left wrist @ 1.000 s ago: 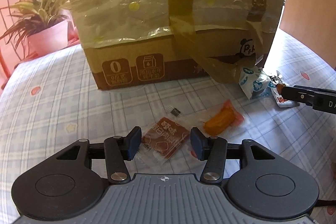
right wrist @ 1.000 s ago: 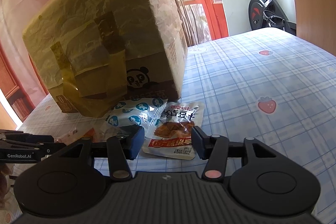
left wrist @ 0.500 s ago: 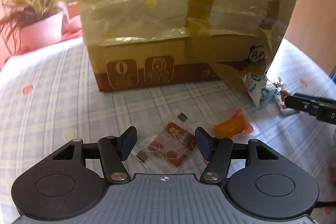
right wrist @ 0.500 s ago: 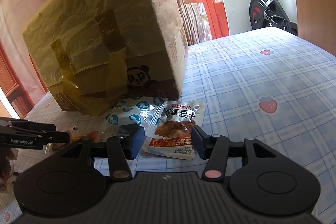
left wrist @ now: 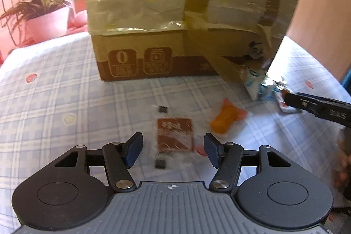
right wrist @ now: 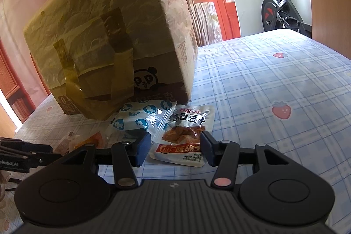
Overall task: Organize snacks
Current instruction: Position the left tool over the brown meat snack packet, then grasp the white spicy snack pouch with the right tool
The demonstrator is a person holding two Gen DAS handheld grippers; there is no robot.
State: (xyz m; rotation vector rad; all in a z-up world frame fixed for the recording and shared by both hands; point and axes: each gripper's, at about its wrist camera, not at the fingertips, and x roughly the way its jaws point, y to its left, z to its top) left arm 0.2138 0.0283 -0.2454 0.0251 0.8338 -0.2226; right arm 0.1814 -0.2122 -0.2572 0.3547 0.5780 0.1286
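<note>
Checked tablecloth [left wrist: 65, 84] bears brown clear-edged snack packet [left wrist: 175, 134].

Ahead of the claw lay a brown packet [left wrist: 175, 134] on a blue-and-white checked cloth [left wrist: 54, 102] with red strawberries, an orange packet [left wrist: 223, 120] to its right, a tan box [left wrist: 175, 14] beyond.

My left wrist cam sits just behind the left gripper [left wrist: 173, 149], tilted down at the tablecloth [left wrist: 54, 102], close in; cardboard box [left wrist: 175, 14] fills 12 o'clock, its long face square-on. Right wrist cam rides behind the right gripper [right wrist: 175, 147], shallower tilt, box [right wrist: 114, 36] corner-on at 11 o'clock. Shared: box, blue-white packet [left wrist: 254, 82] [right wrist: 142, 117], orange snack [left wrist: 223, 120] [right wrist: 90, 140]. Each cam catches the other gripper: right one at 3 o'clock, left one [right wrist: 24, 154] at 9.
</note>
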